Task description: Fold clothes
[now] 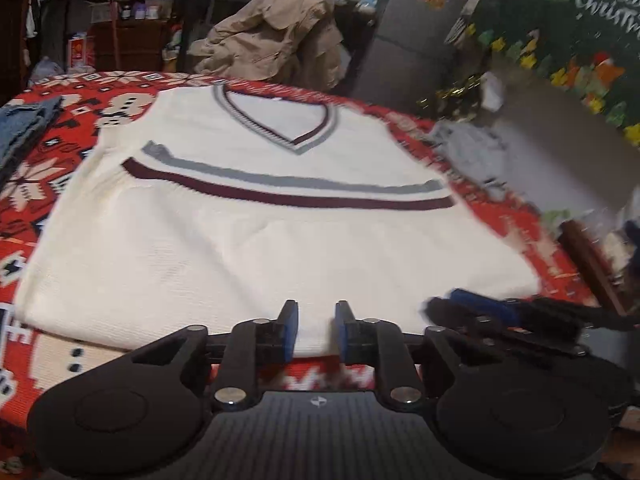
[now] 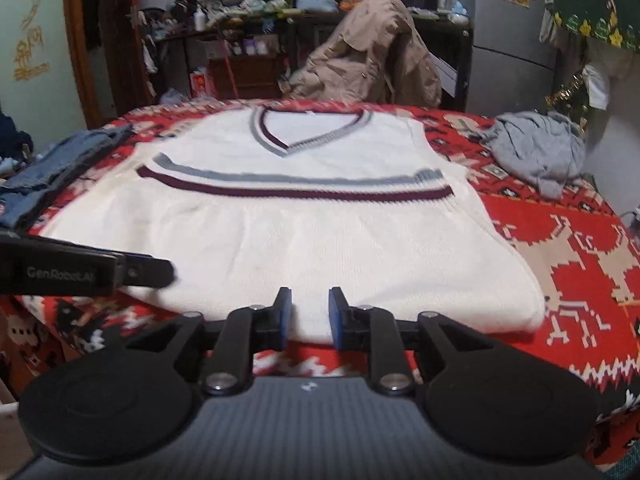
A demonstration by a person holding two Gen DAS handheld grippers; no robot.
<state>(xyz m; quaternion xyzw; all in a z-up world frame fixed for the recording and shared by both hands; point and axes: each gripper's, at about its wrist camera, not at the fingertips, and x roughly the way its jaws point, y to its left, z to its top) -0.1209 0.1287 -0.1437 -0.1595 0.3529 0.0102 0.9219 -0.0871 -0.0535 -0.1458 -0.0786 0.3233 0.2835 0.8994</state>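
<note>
White vest (image 1: 256,240) was laid flat, front up, on the red patterned cloth (image 1: 52,168). Left gripper (image 1: 316,330) and right gripper (image 2: 310,318) were held slightly spread at the hem, nothing pinched. First fold judged pending; hem corners need gripping next.

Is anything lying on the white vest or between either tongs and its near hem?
Nothing visible does. The white knit V-neck vest lies flat and bare; both the left tongs and right tongs sit open at its hem.
</note>
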